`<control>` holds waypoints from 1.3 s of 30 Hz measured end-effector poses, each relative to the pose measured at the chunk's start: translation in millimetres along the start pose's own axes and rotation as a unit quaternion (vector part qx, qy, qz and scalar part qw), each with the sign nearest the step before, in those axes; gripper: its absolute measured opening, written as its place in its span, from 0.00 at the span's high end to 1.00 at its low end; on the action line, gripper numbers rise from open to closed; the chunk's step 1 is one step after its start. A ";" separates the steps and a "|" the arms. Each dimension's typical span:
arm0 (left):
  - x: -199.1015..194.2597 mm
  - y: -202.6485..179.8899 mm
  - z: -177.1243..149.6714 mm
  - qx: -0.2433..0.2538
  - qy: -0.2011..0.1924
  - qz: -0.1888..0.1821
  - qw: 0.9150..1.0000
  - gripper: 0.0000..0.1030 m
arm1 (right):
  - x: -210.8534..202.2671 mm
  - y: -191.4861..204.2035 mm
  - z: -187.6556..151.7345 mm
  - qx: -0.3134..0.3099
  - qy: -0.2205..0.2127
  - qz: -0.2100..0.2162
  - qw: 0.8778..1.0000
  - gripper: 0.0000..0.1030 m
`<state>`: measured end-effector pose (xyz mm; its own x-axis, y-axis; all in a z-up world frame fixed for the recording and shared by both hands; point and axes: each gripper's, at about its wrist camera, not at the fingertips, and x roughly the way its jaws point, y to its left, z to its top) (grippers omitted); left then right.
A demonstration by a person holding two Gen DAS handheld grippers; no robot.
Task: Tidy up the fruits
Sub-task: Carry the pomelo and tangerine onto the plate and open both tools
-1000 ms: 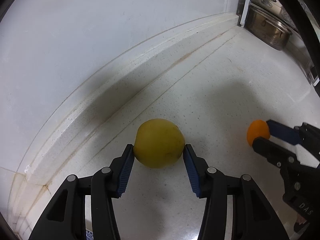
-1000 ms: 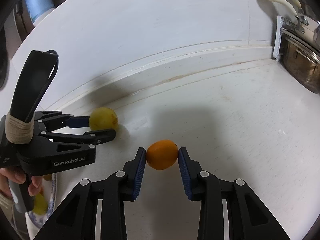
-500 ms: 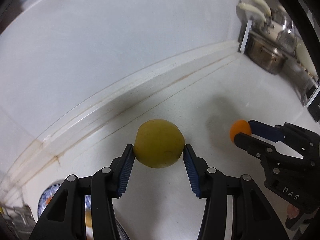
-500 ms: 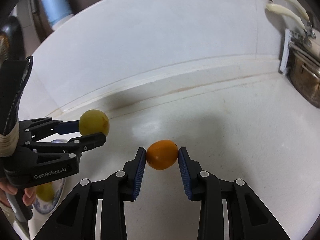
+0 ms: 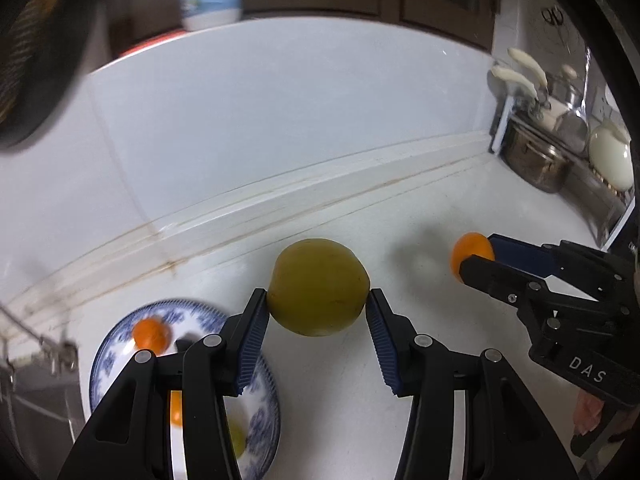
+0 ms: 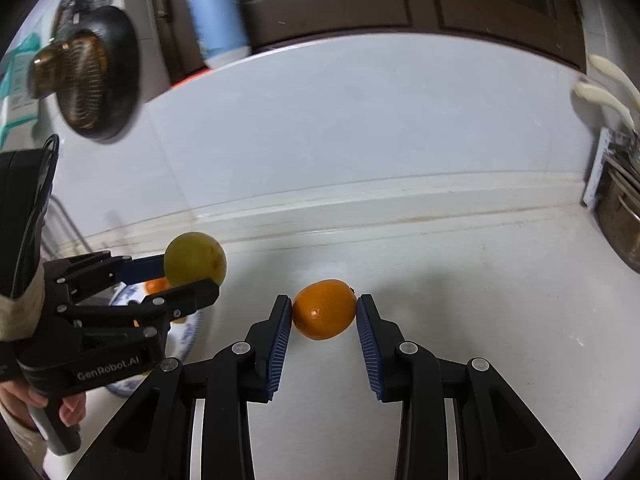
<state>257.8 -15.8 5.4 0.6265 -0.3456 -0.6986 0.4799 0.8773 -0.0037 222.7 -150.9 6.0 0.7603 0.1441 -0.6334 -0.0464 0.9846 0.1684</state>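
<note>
My left gripper [image 5: 317, 306] is shut on a yellow-green round fruit [image 5: 317, 287] and holds it above the white counter; it also shows in the right wrist view [image 6: 195, 259]. My right gripper [image 6: 324, 314] is shut on a small orange [image 6: 324, 309], also seen in the left wrist view [image 5: 469, 252] at the right. A blue-patterned plate [image 5: 120, 334] lies below and left of the left gripper, holding an orange [image 5: 150, 333] and other fruit partly hidden by the fingers.
A steel pot [image 5: 534, 158] and utensils stand at the far right by the wall. A blue-white bottle [image 6: 216, 16] and a dark round object [image 6: 98, 88] sit up on the left. A sink rack [image 5: 36, 348] borders the far left.
Both grippers have lifted with their fruits and pulled back. The left one has swung left so the plate has come into view under it.
</note>
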 end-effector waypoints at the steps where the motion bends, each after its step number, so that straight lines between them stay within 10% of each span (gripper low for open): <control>1: -4.7 8.6 -3.9 -0.006 -0.004 0.002 1.000 0.53 | -1.4 4.4 0.1 -0.005 -0.001 0.006 1.000 0.66; 23: -86.2 105.7 -64.8 -0.070 -0.034 0.068 0.995 0.53 | 4.1 116.4 -3.8 -0.087 0.003 0.097 0.991 0.66; 39: -32.0 142.7 -82.5 -0.034 0.032 0.032 0.998 0.53 | 73.9 146.9 -15.7 -0.081 0.073 0.089 0.990 0.66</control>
<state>255.6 147.9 -31.8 0.6124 -0.2688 -0.7435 0.3969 0.9178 -0.0049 262.0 6.0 -28.0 0.6300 0.3171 -0.7089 -0.2833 0.9438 0.1704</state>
